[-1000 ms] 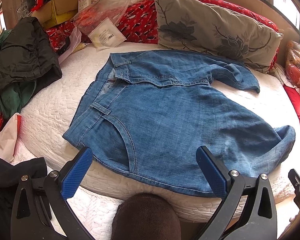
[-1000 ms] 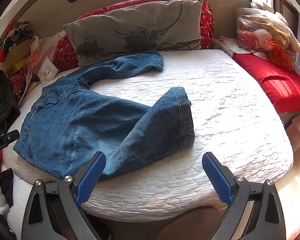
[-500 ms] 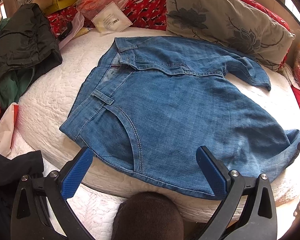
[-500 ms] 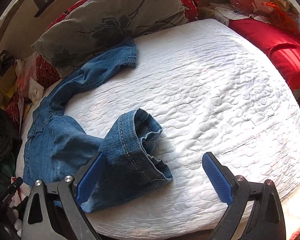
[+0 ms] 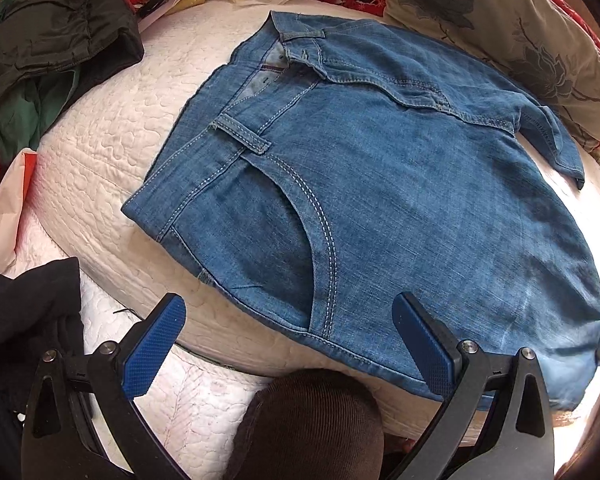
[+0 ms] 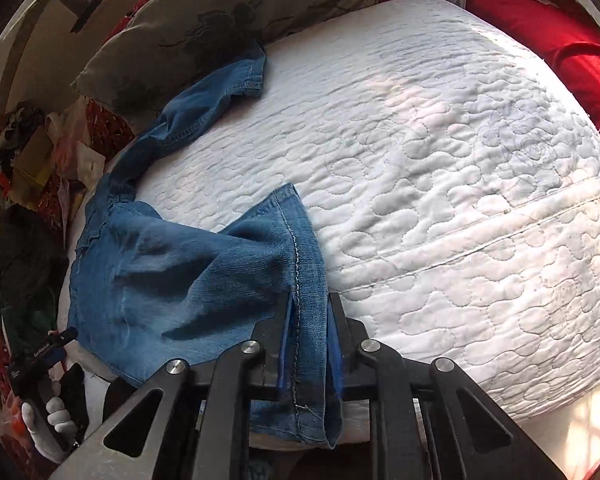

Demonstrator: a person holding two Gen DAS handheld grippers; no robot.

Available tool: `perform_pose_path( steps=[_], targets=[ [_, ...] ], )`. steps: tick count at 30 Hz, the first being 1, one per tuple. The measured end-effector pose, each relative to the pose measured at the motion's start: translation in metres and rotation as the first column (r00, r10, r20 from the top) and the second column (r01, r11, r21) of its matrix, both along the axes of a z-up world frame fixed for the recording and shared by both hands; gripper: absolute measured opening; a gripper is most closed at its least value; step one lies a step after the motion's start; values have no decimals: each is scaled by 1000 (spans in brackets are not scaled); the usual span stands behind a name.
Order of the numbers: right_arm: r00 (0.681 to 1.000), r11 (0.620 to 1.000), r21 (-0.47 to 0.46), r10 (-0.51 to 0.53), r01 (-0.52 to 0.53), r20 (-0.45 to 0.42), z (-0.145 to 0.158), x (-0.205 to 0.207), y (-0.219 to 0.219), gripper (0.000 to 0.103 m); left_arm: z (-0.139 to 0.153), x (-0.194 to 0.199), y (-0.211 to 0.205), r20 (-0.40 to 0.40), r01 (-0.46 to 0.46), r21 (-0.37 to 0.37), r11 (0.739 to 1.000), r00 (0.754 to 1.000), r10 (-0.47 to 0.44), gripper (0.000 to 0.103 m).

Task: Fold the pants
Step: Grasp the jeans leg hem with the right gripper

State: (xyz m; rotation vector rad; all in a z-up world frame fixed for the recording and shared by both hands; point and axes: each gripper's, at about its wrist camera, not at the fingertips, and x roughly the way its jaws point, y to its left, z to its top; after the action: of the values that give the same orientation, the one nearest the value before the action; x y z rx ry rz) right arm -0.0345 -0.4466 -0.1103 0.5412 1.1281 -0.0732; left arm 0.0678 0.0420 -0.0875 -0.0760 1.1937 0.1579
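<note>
Blue denim pants (image 5: pixel 380 184) lie on the white quilted mattress (image 5: pixel 112 148), waistband to the left, one leg bent along the grey pillow. My left gripper (image 5: pixel 288 344) is open and hovers at the near mattress edge, by the front pocket and hip. My right gripper (image 6: pixel 308 344) is shut on the hem of the near pant leg (image 6: pixel 306 280), and the leg fabric (image 6: pixel 188 280) bunches behind it. The far leg's hem (image 6: pixel 240 80) rests next to the pillow. The left gripper also shows small in the right wrist view (image 6: pixel 40 356).
A grey flowered pillow (image 5: pixel 512 28) lies along the far side. Dark and green clothes (image 5: pixel 48 32) are piled at the left, a black garment (image 5: pixel 20 312) at the near left. A red cushion (image 6: pixel 560 40) sits at the right. Bare mattress (image 6: pixel 440 160) stretches right of the pants.
My right gripper moved in and closed on the near leg's hem, which was loose before. My left gripper moved closer to the waistband and hip and stayed open.
</note>
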Motion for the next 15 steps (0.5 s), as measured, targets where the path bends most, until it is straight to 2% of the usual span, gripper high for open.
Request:
perform_pose_path(
  steps=[1,2,4,5,6,8,12,15],
  targets=[
    [999,1000,14,1,-1,-41,-10,-4,-1,20,-3,1,2,-19,2,-6,1000,1000,-2,103],
    [999,999,37,-8,10,-43,-13,-8,-4,20,-5,2,3,-30,6,-6,1000,1000,-6,103],
    [999,996,75,-47,47,-2,-5,-13,-11,23,0,5,12,-13,2,25,1000,1000,-2,103],
    [997,994,81,-71,69,21,2,-13,-16,28,5,9,19,5,-6,43,999,1000,6,103],
    [995,993,81,-89,85,45,9,-12,-21,39,10,15,28,20,-18,54,998,1000,17,103],
    [992,993,54,-105,101,74,19,-6,-25,51,23,33,49,52,-48,59,997,998,45,103],
    [993,995,24,-97,96,61,18,17,-24,51,40,81,88,71,-69,51,996,995,65,103],
    [994,994,34,-104,102,44,11,33,-21,51,32,117,116,-5,-83,9,996,997,83,103]
  ],
)
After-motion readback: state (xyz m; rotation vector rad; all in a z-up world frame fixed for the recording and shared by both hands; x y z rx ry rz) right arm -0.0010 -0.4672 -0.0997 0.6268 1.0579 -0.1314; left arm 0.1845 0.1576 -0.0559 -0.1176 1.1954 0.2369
